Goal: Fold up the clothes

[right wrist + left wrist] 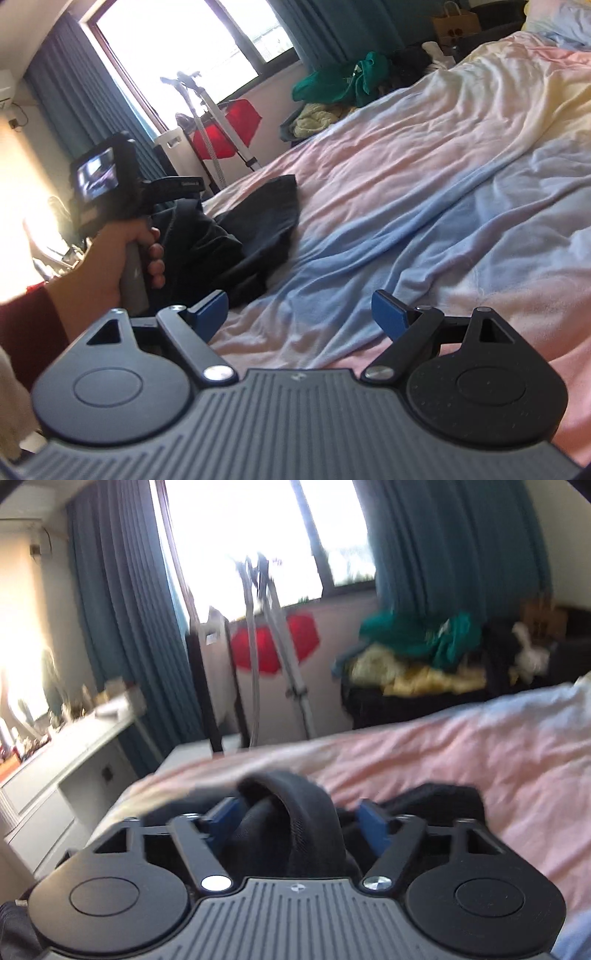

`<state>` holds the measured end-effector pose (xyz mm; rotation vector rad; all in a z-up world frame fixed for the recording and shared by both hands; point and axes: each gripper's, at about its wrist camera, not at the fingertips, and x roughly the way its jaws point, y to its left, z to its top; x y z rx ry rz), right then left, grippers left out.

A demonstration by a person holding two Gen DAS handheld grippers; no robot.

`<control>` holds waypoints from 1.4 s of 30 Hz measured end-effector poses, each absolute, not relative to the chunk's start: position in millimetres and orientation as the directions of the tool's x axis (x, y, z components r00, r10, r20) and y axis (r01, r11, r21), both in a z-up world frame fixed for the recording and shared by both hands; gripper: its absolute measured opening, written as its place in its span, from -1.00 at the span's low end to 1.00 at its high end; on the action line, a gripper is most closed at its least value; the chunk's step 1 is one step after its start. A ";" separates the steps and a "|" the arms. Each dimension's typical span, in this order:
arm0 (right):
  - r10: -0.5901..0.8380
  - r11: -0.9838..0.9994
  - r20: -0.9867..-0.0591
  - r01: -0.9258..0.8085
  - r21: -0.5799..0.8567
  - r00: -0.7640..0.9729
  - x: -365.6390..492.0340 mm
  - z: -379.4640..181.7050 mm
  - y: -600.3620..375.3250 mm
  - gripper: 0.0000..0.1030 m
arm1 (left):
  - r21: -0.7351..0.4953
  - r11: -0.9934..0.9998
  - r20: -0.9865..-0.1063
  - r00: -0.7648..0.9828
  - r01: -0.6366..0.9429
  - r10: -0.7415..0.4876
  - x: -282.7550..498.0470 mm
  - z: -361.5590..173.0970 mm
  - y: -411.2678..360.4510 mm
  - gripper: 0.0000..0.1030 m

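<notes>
Black garment (pixel 291 812) — far edge blurred

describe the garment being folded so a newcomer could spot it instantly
Start at the bed with its pink, blue and white sheet. Near its window-side edge lies a rumpled black garment, beside the left gripper. It is the only dark cloth on the pastel bedding.
</notes>
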<state>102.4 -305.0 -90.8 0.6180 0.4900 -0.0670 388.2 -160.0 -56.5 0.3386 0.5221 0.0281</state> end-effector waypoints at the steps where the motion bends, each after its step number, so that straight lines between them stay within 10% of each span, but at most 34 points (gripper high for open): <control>1: 0.084 0.810 -0.466 0.212 0.547 0.881 103.8 -92.9 -306.8 0.68 | 0.347 0.936 -0.503 0.854 0.057 0.134 394.3 -60.8 -163.6 -0.07; 4: 0.083 0.794 -0.472 0.228 0.564 0.878 106.7 -97.4 -312.6 0.68 | 0.379 0.925 -0.508 0.844 0.036 0.175 395.7 -63.1 -166.0 -0.81; 17: 0.088 0.803 -0.459 0.210 0.558 0.884 96.7 -93.5 -306.4 0.68 | 0.281 0.933 -0.325 0.937 0.226 -0.129 176.9 39.9 -109.2 -0.87; 26: 0.134 0.762 -0.387 0.154 0.629 0.912 67.1 -75.7 -305.7 0.68 | 0.208 0.903 -0.433 0.863 0.376 -0.260 -5.2 -42.8 -60.4 -0.87; 42: 0.273 0.629 -0.373 0.129 0.767 0.887 100.1 -111.8 -301.1 0.60 | -0.023 0.964 -0.489 0.838 0.267 -0.243 -5.9 -82.1 -5.7 -0.85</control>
